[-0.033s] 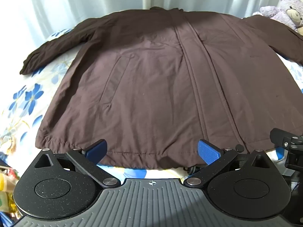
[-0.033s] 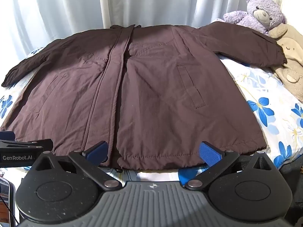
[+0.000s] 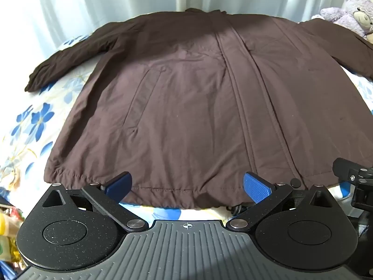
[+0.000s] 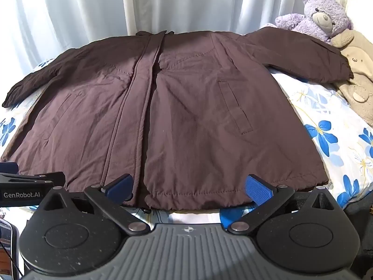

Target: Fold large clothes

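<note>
Beyond both tools (image 3: 187,185), flat jacket (image 3: 198,107)

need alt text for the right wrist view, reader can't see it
A dark brown jacket lies spread flat, front up, sleeves out, on a blue-flowered bedsheet. The right tongs are open at its near hem, holding nothing. A purple teddy bear sits at the far right before pale curtains.
</note>
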A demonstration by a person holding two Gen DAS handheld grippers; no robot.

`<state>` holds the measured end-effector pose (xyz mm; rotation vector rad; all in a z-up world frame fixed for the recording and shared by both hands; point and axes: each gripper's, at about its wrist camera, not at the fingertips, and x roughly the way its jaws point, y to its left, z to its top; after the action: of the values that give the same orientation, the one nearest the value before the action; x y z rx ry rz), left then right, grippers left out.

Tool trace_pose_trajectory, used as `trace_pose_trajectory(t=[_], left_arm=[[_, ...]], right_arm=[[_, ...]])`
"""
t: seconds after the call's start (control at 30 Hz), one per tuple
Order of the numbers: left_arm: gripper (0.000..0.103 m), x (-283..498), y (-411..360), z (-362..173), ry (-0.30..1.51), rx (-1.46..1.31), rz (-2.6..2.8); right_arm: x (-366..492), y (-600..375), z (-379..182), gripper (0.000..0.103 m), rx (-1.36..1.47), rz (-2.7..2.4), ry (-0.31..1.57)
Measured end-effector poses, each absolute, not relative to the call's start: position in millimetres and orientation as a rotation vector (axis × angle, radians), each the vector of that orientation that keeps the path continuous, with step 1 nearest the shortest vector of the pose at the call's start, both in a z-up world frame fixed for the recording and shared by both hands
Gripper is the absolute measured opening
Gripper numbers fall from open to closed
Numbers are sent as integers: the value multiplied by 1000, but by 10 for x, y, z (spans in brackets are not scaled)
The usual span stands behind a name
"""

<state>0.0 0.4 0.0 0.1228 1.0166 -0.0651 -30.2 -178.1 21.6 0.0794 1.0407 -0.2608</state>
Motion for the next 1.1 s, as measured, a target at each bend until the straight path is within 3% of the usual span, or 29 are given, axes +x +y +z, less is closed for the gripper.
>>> trace_pose_trajectory(t=[1.1], left_arm=[[103, 38, 36, -92, 1041, 115, -53]], right_arm=[[-230, -1820, 208, 102, 87, -267, 1034]])
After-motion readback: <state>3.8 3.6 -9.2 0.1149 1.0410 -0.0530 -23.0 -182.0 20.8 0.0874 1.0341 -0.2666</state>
